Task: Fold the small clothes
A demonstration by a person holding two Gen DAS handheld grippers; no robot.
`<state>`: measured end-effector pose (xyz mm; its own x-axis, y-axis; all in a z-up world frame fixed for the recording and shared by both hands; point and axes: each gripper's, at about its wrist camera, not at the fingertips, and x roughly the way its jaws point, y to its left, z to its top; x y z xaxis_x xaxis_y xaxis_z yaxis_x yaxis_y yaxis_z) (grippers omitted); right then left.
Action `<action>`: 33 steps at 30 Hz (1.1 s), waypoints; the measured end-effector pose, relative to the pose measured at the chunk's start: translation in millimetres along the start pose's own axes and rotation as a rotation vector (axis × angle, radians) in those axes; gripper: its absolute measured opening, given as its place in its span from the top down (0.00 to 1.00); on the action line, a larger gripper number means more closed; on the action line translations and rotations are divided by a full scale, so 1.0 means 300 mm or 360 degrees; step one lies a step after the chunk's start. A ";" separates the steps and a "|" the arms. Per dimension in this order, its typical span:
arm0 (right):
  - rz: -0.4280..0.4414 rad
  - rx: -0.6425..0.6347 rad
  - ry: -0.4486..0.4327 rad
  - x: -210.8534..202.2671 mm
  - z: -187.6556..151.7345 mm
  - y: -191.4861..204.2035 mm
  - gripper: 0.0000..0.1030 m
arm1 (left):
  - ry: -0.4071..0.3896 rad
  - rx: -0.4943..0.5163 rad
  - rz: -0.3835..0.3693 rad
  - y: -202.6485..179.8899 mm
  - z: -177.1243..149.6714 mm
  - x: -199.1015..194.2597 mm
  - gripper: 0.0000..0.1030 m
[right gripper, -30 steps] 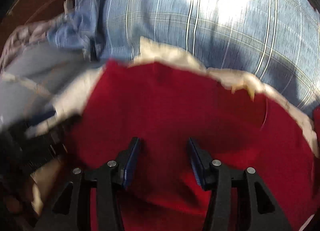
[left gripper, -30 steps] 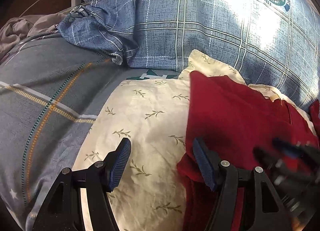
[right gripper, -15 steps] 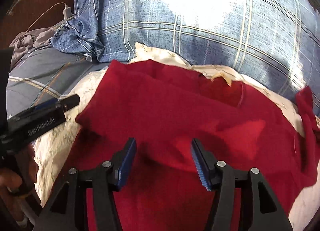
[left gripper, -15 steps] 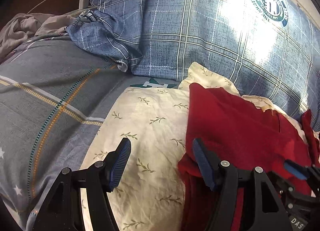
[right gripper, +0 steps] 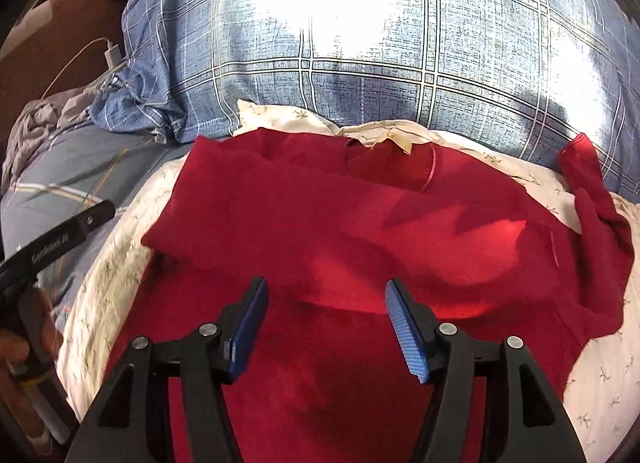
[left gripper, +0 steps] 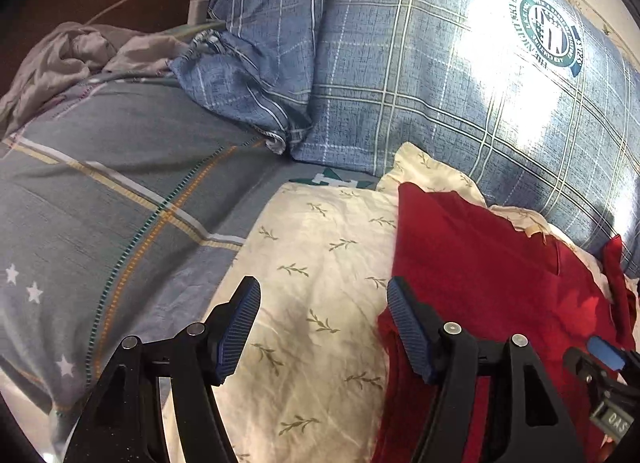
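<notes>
Both sets of my fingers are released, gripping nothing. My left gripper [left gripper: 322,323] hovers over the cream leaf-print pillow [left gripper: 320,263], just beside the red garment [right gripper: 320,215]. My right gripper [right gripper: 326,323], jaws just widening, hangs above that garment, spread on the pillow.

"DAS" tag [left gripper: 612,419] on right tongs [left gripper: 600,363]

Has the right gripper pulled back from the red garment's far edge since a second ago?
Yes. The right gripper has backed away and up: the blue plaid pillow shows more now, the red garment looks smaller, and its jaws have just been opening, empty.
</notes>
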<state>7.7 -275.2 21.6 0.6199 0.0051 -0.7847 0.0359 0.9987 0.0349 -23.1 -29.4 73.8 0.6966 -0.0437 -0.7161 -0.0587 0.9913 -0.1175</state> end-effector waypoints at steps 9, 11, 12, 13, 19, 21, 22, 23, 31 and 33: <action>-0.0042 -0.0091 0.0110 0.144 -0.014 0.092 0.38 | 0.0009 0.0032 -0.0127 -0.076 0.019 -0.004 0.33; -0.0014 -0.0100 0.0112 0.127 -0.014 0.085 0.38 | 0.0047 0.0057 -0.0150 -0.108 0.016 0.027 0.33; 0.0002 -0.0098 0.0117 0.120 -0.013 0.076 0.38 | 0.0068 0.0080 -0.0146 -0.126 0.017 0.048 0.33; 0.0003 -0.0098 0.0112 0.109 -0.011 0.062 0.38 | 0.0082 0.0101 -0.0138 -0.139 0.016 0.063 0.33; -0.0118 -0.0018 0.0039 0.077 0.007 -0.079 0.31 | 0.0248 0.0230 -0.0072 -0.214 -0.014 0.192 0.32; -0.0143 0.0036 0.0112 0.117 0.009 -0.128 0.31 | 0.0267 0.0272 -0.0052 -0.238 -0.020 0.218 0.32; -0.0120 0.0056 0.0137 0.126 0.007 -0.146 0.31 | 0.0249 0.0285 -0.0041 -0.245 -0.018 0.217 0.32; -0.0061 0.0069 0.0110 0.109 0.010 -0.171 0.31 | 0.0234 0.0297 -0.0035 -0.249 -0.014 0.212 0.32; -0.0408 0.0174 -0.0142 -0.079 0.135 -0.521 0.31 | 0.0089 0.0208 -0.0067 -0.219 0.002 0.149 0.33; -0.0620 0.0151 -0.0130 -0.073 0.157 -0.626 0.32 | 0.0077 0.0188 -0.0073 -0.205 0.000 0.134 0.33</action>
<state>24.4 -465.4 61.4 0.6057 -0.3805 -0.6988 0.3502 0.9161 -0.1954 8.4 -92.2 52.2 0.6613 -0.0923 -0.7444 0.0591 0.9957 -0.0711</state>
